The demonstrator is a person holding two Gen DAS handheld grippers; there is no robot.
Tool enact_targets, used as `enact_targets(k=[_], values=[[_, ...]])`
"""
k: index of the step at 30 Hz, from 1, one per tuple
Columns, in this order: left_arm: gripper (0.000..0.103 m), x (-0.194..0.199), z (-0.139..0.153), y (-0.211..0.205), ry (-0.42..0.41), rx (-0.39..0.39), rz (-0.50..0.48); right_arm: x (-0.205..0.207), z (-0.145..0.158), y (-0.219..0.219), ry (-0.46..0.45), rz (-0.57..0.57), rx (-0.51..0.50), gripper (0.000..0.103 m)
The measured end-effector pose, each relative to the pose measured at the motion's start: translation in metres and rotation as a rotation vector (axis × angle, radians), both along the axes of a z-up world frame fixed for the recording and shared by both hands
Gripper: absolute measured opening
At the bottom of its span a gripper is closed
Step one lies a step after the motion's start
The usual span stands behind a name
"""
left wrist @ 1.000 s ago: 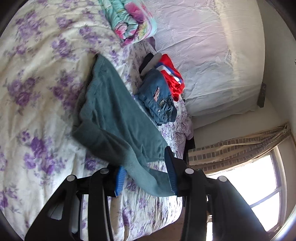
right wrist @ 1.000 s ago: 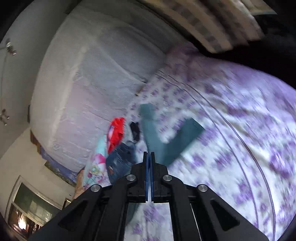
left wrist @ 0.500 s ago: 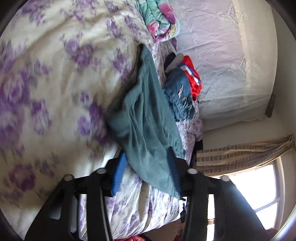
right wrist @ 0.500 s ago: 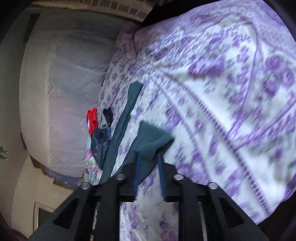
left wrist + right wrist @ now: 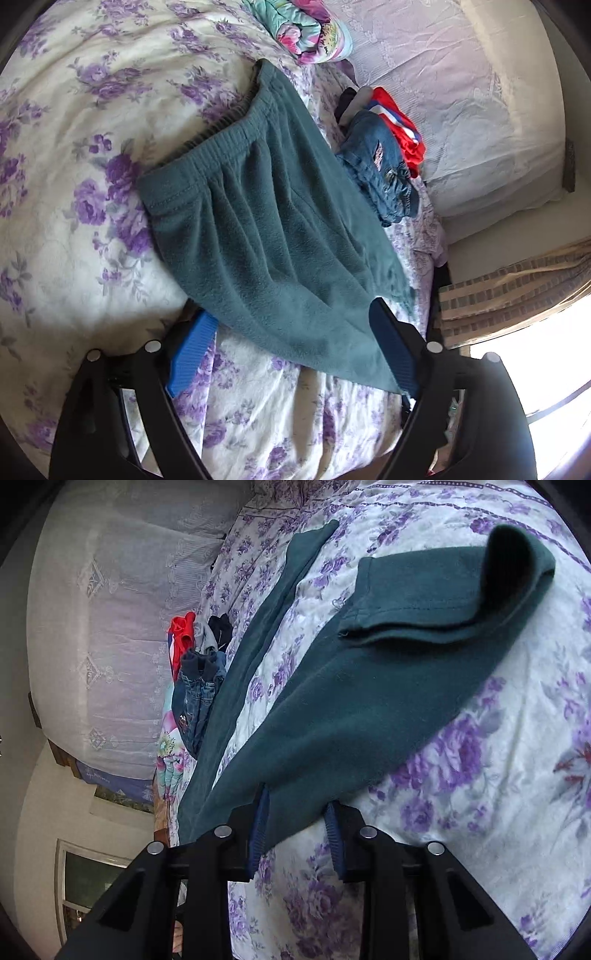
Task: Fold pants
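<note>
Teal fleece pants (image 5: 280,236) lie spread on the floral-sheeted bed (image 5: 74,184). Left gripper (image 5: 291,354) jaws opening, released w/ cloth loose between. Right gripper (image 5: 297,834) jaws closing around a leg edge, not yet pinching. Risk: thin bite slips, or the sheet gets caught too.

1. Home bedroom.
2. Bed under a floral bedspread (image 5: 74,155), white with purple roses; rolled floral blanket (image 5: 306,29) at its far end.
3. Second mattress beside it in a pale lilac embossed cover (image 5: 461,110).
4. Loose laundry on the bed: teal fleece pants (image 5: 273,236), blue jeans (image 5: 384,170), red garment (image 5: 402,125).
5. Striped curtain (image 5: 517,280) beside a bright window (image 5: 535,369).
</note>
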State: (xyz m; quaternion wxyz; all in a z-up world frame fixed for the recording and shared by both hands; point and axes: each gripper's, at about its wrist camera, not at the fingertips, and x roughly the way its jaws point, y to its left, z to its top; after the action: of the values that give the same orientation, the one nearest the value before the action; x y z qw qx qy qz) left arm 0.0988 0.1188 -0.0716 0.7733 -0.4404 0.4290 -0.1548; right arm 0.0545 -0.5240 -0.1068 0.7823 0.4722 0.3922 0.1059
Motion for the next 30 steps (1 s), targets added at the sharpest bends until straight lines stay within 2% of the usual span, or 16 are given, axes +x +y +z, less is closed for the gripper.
enact_targets(k=[2, 5, 6, 7, 9, 10, 13, 16, 18, 20, 23, 24, 26, 27, 28, 30], values=[[0.078, -0.002, -0.002, 0.006, 0.002, -0.045, 0.006, -0.001, 0.001, 0.001, -0.014, 0.004, -0.009, 0.008], [0.063, 0.003, -0.005, 0.014, 0.022, -0.092, 0.016, -0.006, -0.003, -0.003, -0.025, 0.003, -0.004, 0.002], [0.048, 0.005, -0.006, 0.015, 0.018, -0.086, 0.007, -0.008, -0.004, -0.005, -0.031, -0.001, 0.003, 0.002], [0.026, 0.007, -0.007, 0.016, 0.019, -0.077, 0.002, -0.009, -0.004, -0.005, -0.036, -0.003, 0.009, 0.002], [0.009, 0.009, -0.012, 0.018, 0.03, -0.073, -0.014, -0.01, -0.002, -0.006, -0.041, -0.005, 0.015, 0.002], [0.007, 0.008, -0.013, 0.019, 0.03, -0.081, -0.014, -0.011, -0.001, -0.006, -0.041, -0.005, 0.016, 0.002], [0.004, -0.006, -0.009, 0.029, -0.002, -0.098, -0.002, -0.023, 0.006, -0.005, -0.042, 0.007, 0.003, 0.002], [0.004, -0.016, 0.001, 0.041, -0.034, -0.068, 0.005, -0.038, 0.009, -0.007, -0.031, 0.021, -0.007, 0.002], [0.004, -0.016, -0.005, 0.052, -0.005, -0.063, 0.039, -0.041, 0.0, -0.009, 0.012, 0.04, -0.016, 0.002], [0.003, -0.016, -0.021, 0.062, 0.047, -0.124, 0.064, -0.043, -0.008, -0.012, 0.029, 0.034, 0.003, 0.002], [0.002, -0.02, -0.02, 0.056, 0.024, -0.13, 0.033, -0.044, 0.003, -0.012, 0.04, 0.076, -0.034, 0.01], [0.005, -0.021, -0.016, 0.049, 0.006, -0.106, 0.008, -0.047, 0.009, -0.014, 0.033, 0.075, -0.052, 0.011], [0.018, -0.022, -0.012, 0.038, -0.002, -0.095, -0.029, -0.056, 0.024, -0.017, -0.005, 0.057, -0.112, 0.012], [0.028, -0.02, -0.012, 0.032, 0.0, -0.106, -0.041, -0.062, 0.034, -0.02, -0.033, 0.041, -0.153, 0.012], [0.033, -0.019, -0.012, 0.028, 0.004, -0.108, -0.043, -0.065, 0.039, -0.022, -0.054, 0.027, -0.163, 0.012], [0.036, -0.013, -0.015, 0.017, 0.016, -0.102, -0.053, -0.067, 0.043, -0.027, -0.086, 0.004, -0.134, 0.012]])
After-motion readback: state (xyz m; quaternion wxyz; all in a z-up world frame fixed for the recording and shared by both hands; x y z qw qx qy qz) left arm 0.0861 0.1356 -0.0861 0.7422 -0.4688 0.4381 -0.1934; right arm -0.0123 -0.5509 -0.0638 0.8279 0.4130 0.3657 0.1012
